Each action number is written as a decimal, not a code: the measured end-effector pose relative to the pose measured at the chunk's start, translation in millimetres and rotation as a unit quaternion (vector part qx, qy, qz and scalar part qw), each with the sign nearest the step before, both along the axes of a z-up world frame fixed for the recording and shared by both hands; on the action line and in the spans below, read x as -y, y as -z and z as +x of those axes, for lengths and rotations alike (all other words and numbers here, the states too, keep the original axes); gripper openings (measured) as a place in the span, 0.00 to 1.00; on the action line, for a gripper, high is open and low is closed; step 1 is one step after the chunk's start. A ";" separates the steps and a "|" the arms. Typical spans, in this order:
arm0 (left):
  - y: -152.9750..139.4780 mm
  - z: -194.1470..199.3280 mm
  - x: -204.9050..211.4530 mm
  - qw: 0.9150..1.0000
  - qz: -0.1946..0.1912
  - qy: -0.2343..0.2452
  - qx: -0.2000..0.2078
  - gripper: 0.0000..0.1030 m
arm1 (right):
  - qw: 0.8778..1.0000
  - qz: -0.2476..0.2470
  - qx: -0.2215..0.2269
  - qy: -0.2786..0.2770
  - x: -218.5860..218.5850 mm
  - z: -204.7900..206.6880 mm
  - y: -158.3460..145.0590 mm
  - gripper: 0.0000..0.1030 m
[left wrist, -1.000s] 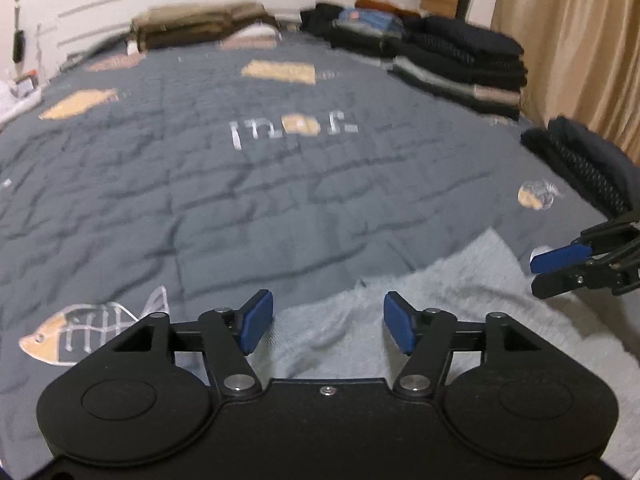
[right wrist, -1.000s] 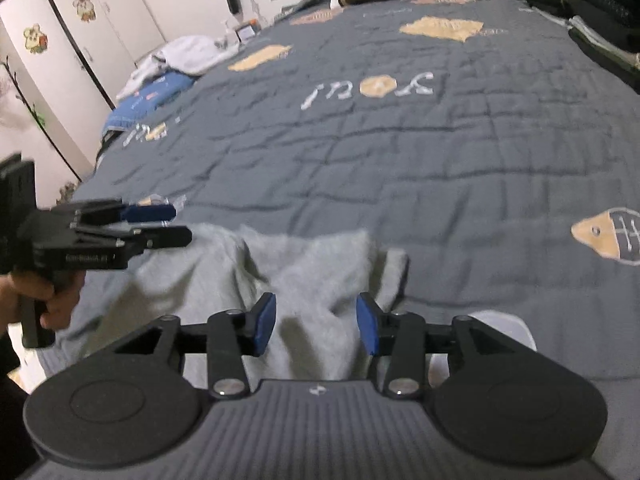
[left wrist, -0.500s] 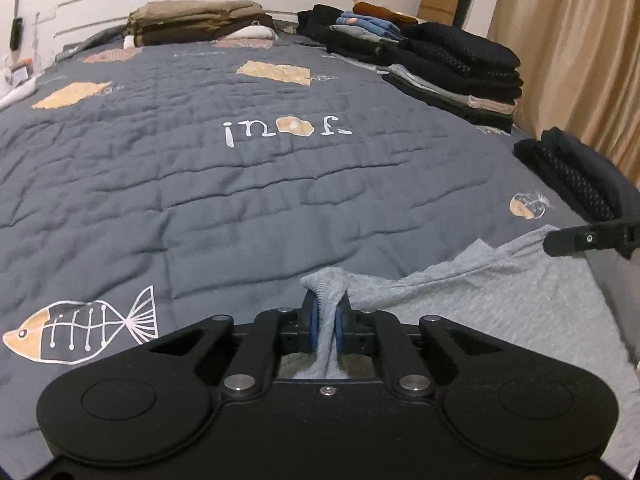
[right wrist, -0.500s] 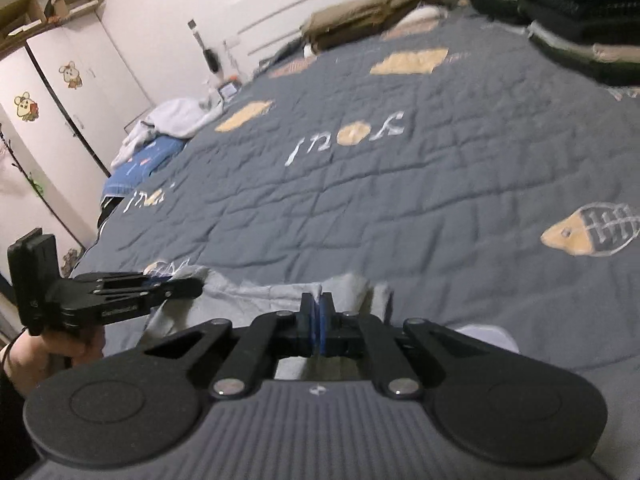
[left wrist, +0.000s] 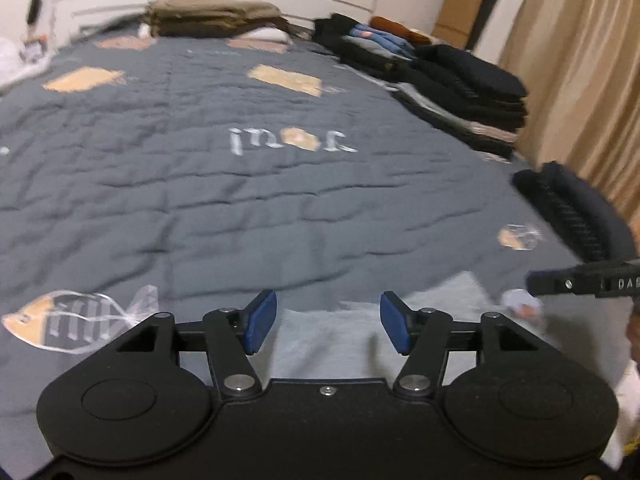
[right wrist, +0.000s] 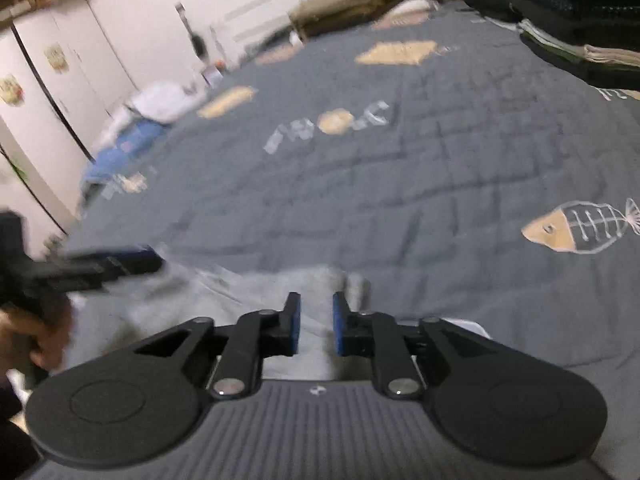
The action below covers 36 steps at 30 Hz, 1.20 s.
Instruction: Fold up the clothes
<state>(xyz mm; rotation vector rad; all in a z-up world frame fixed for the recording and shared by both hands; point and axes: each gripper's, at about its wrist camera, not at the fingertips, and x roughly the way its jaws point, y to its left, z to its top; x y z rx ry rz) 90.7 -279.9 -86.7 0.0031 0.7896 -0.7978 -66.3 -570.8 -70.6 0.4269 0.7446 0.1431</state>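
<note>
Both grippers — left gripper (left wrist: pixel 328 322) and right gripper (right wrist: pixel 316 322) — have just been opening, jaws apart and empty over the soft, limp grey knit garment (left wrist: pixel 344 344), best pinched at its far edge.

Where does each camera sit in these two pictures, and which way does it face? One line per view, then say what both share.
Left wrist: sits on the left hand-held gripper, facing along its parted fingers over the grey garment and quilt; the right hand-held gripper pokes in at right.
Right wrist: sits on the right hand-held gripper, facing across the same bed; a hand holding the left one shows at left.
Shared: garment, quilt lettering, dark folded stacks.
</note>
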 end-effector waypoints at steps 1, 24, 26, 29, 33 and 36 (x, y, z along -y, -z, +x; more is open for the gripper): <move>0.9 -2.0 1.6 1.000 -0.006 0.007 -0.007 0.56 | 1.000 0.019 0.003 -0.012 -1.3 -1.3 -1.9 0.27; -20.1 -112.1 -19.1 0.999 0.011 0.025 0.031 0.57 | 0.998 0.055 -0.005 0.011 -38.7 -69.1 -8.3 0.42; -21.3 -131.0 -24.1 0.999 0.018 0.025 0.042 0.57 | 0.998 0.059 0.002 0.020 -44.9 -87.3 -7.5 0.42; -21.4 -156.9 -31.5 0.998 0.030 0.037 0.049 0.57 | 0.997 0.062 0.006 0.037 -55.3 -112.2 -5.6 0.42; -19.9 -190.8 -41.6 0.996 0.043 0.051 0.061 0.57 | 0.995 0.073 0.001 0.062 -64.6 -142.7 2.1 0.43; -15.2 -211.2 -51.2 0.994 0.061 0.053 0.073 0.57 | 0.993 0.088 -0.006 0.082 -68.9 -162.6 10.4 0.43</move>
